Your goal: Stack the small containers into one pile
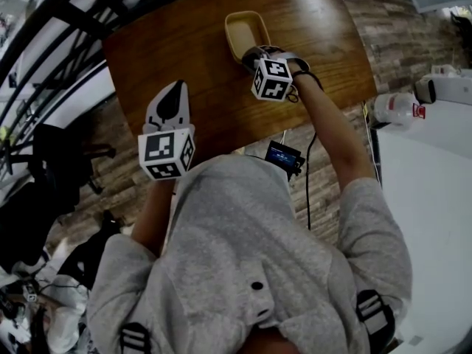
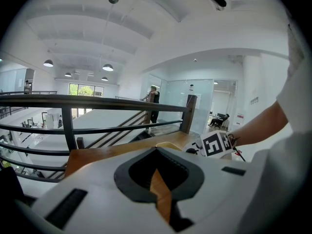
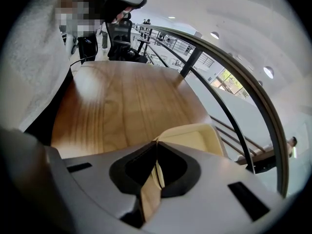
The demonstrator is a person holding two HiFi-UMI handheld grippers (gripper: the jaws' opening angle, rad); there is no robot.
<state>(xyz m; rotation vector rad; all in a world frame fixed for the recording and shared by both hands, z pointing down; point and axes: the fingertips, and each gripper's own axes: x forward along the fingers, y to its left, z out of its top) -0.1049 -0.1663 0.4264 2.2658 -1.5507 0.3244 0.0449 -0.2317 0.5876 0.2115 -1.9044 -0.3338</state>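
Containers are hard to count here. Only one cream container (image 1: 245, 32) shows, on the far side of the desk (image 1: 169, 57), a bit to the right. No loose ones show anywhere else on the desk. So I think the pile is made, or almost made. I cannot tell if more sit inside this one.

The right gripper (image 1: 256, 53) pinches the near rim of the cream container, with the thin wall squeezed between its jaws. I guess what is left is to let go. I cannot tell if the bottom rests on the desk yet.

The left gripper (image 1: 175, 91) hangs over the near left part of the desk, well apart from the cream container. Its jaws are pressed together with nothing in them.

The cream container has its open side up. Its long side runs from near to far. The short end closest to the person is the one being pinched.
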